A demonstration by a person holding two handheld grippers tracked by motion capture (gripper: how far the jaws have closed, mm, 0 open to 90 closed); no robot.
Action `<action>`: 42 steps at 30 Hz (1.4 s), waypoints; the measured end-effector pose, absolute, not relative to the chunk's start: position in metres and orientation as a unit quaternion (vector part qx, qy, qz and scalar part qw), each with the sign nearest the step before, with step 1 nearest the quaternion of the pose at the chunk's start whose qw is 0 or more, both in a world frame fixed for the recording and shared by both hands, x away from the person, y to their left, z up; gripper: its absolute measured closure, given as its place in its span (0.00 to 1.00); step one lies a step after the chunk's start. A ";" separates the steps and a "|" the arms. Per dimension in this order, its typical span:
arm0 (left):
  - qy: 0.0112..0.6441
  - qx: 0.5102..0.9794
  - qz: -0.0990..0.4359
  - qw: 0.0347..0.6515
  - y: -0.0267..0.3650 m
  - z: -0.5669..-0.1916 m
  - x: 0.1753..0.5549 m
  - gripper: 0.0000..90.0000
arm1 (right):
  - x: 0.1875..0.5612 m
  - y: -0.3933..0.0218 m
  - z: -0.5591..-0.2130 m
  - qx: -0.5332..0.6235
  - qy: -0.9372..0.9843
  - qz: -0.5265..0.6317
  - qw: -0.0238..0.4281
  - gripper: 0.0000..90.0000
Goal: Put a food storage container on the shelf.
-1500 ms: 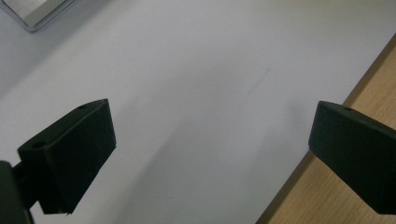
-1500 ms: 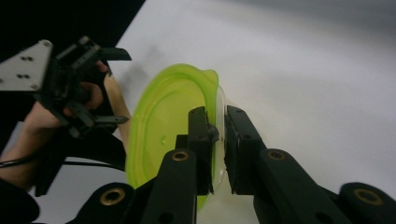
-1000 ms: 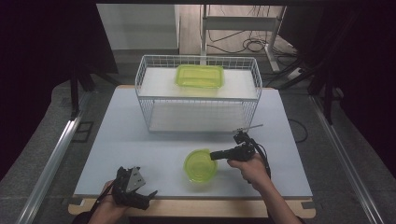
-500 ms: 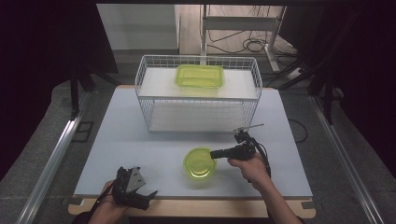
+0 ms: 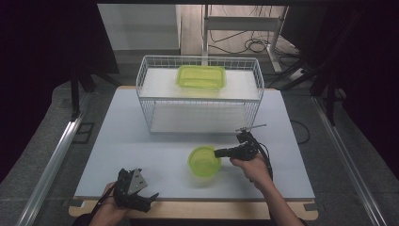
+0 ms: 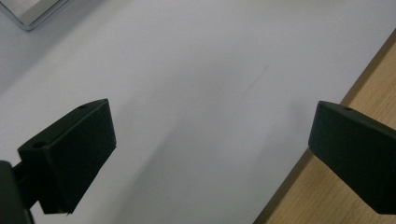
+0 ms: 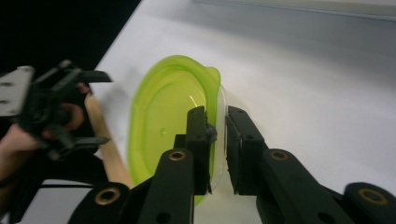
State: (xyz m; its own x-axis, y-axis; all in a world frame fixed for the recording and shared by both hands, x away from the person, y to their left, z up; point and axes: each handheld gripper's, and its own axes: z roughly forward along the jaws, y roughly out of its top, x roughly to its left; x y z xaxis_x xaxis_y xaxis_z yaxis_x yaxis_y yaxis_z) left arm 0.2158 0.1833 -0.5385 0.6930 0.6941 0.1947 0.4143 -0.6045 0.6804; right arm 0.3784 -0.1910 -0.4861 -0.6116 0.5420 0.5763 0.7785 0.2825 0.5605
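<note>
The right gripper [image 5: 217, 153] pinches a green bowl's [image 5: 204, 161] rim, seemingly just above the table [image 5: 117, 141] (near edge); the left gripper [image 6: 212, 154] rests, jaws spread.

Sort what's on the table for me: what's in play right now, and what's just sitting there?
In play:
right gripper, shut on the rim of the round translucent green plastic bowl.

Sitting idle:
white wire basket;
rectangular green plastic container inside it;
left gripper, open at the near table edge.
</note>
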 end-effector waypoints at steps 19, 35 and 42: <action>0.319 0.868 0.225 0.308 0.182 -0.539 0.215 0.01 | 0.395 -0.202 -0.498 -0.448 -0.770 -0.423 0.167 0.68; 0.315 0.869 0.224 0.307 0.182 -0.538 0.215 0.01 | 0.396 -0.191 -0.498 -0.438 -0.769 -0.416 0.209 0.90; 0.317 0.867 0.226 0.310 0.182 -0.538 0.215 0.01 | 0.391 -0.191 -0.486 -0.433 -0.758 -0.438 0.217 0.90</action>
State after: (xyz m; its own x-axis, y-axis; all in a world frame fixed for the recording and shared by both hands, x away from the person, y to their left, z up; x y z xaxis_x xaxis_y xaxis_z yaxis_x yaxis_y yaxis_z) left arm 0.2153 0.1824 -0.5380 0.6966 0.6903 0.1958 0.4097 -0.6067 0.6812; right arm 0.3915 -0.1907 -0.4859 -0.5318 0.4657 0.7073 0.8453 0.2416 0.4765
